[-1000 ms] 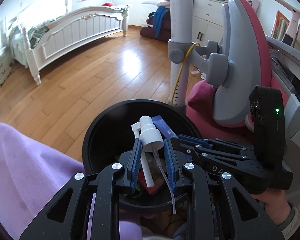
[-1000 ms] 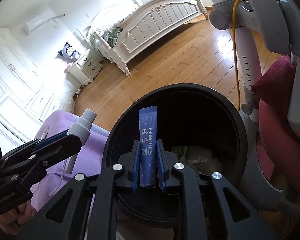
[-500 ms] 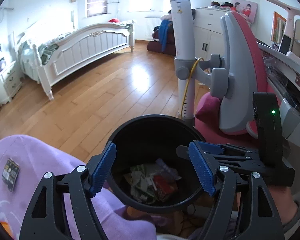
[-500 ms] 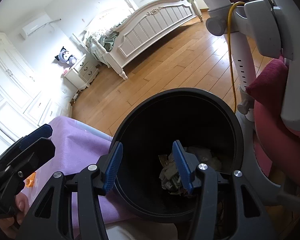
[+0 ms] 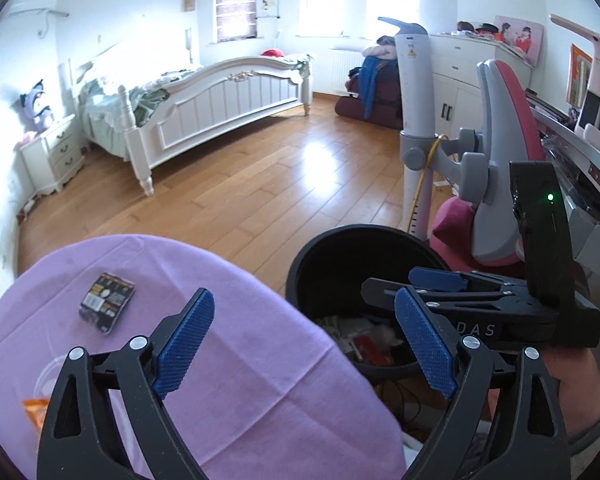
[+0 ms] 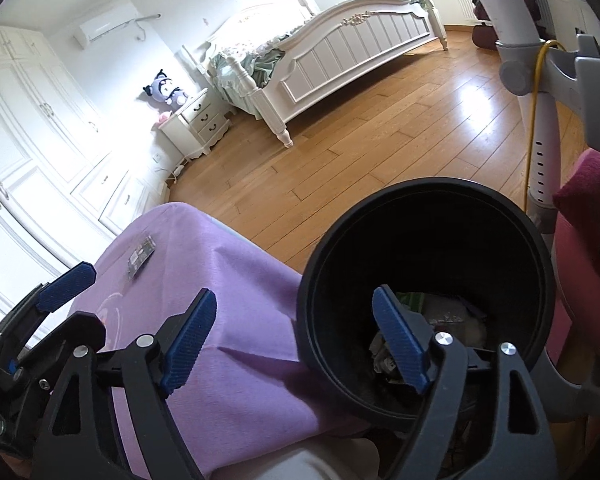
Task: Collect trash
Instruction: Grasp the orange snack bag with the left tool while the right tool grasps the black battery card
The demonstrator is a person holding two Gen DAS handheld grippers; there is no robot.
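A black round trash bin (image 5: 324,256) (image 6: 420,188) stands by the purple-covered table (image 5: 240,360) (image 6: 228,304), with wrappers and scraps (image 5: 364,340) (image 6: 384,356) at its bottom. My left gripper (image 5: 304,340) is open and empty, spanning the table edge and the bin rim. My right gripper (image 6: 296,340) is open and empty over the bin's near rim; it also shows in the left wrist view (image 5: 432,280). A dark small packet (image 5: 106,306) (image 6: 140,256) lies on the table. An orange wrapper (image 5: 34,410) and a clear lid (image 5: 50,374) lie at the table's left.
A pink and grey chair (image 5: 500,160) and a white pole with a yellow cable (image 5: 416,128) stand right behind the bin. A desk (image 5: 580,152) is at the far right. A white bed (image 5: 220,96) and nightstand (image 5: 52,152) stand across the wooden floor (image 5: 260,184).
Both grippers opened and dropped their items, the white spray pump and the blue probiotics sachet, into the bin. Both then pulled back and swung left toward the table.
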